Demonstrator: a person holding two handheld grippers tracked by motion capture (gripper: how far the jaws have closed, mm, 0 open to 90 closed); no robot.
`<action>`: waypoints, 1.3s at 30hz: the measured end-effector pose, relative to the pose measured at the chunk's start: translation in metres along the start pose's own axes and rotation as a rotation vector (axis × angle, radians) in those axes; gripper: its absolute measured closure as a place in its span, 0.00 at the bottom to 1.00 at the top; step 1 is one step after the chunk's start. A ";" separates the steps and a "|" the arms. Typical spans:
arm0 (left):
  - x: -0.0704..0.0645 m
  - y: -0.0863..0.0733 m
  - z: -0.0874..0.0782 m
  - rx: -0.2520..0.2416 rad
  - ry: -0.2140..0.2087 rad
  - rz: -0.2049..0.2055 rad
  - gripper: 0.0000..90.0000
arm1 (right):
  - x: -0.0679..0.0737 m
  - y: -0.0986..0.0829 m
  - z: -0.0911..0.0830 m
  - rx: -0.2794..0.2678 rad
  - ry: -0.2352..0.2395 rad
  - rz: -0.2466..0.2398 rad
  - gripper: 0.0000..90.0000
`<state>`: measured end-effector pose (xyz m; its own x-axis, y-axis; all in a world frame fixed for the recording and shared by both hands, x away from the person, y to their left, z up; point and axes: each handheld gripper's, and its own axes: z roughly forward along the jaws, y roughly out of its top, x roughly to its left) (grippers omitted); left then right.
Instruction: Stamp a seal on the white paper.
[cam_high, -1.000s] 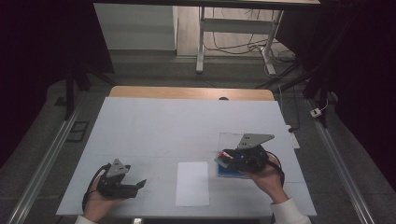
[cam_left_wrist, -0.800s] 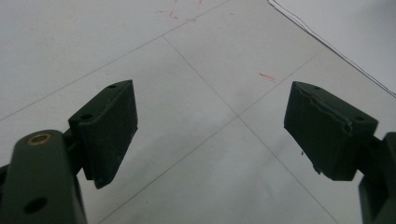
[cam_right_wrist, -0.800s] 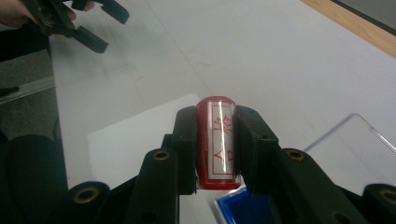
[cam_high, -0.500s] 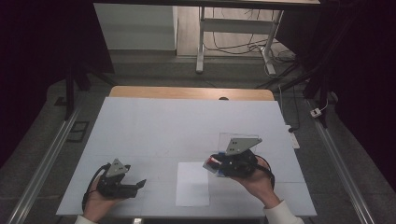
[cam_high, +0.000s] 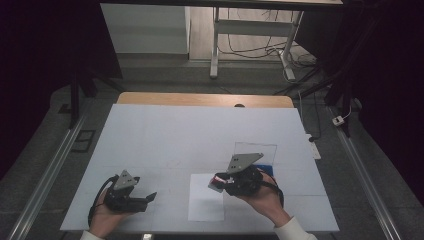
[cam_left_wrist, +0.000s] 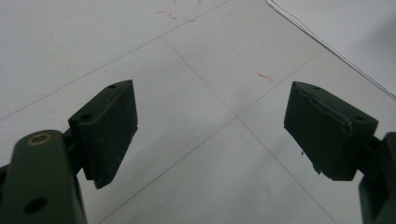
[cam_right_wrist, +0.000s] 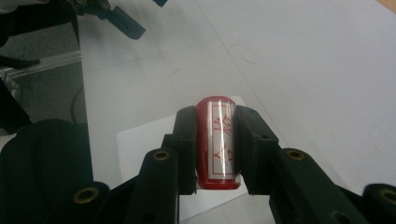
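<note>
The tabletop (cam_high: 165, 135) is looking like a smooth, matt white sheet, with a bare wood edge at its far side. The left tool (cam_left_wrist: 210, 133) is showing matt black pads (cam_left_wrist: 112, 126), slightly rough. The stamp (cam_right_wrist: 218, 140) is shining as glossy red plastic. The paper (cam_high: 205, 207) is looking matt white.

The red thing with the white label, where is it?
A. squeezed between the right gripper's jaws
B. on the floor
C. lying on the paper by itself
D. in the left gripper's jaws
A: the right gripper has its jaws pressed on both sides of the red cylinder, held above the white paper.
</note>
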<state>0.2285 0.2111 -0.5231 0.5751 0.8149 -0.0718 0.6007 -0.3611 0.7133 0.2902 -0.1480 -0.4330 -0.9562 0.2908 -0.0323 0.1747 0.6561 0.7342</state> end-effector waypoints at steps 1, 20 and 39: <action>0.000 0.000 0.000 0.001 -0.001 0.000 0.20 | 0.001 0.000 0.003 0.002 0.003 -0.001 0.78; 0.000 0.000 0.001 0.004 0.001 0.001 0.20 | 0.013 0.000 0.038 0.104 0.002 -0.063 0.78; 0.000 0.000 0.001 0.007 0.002 0.004 0.20 | 0.012 -0.006 0.065 0.189 -0.014 -0.085 0.78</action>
<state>0.2287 0.2110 -0.5237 0.5763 0.8144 -0.0678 0.6026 -0.3674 0.7084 0.2926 -0.1032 -0.4819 -0.9662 0.2380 -0.0992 0.1360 0.7972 0.5882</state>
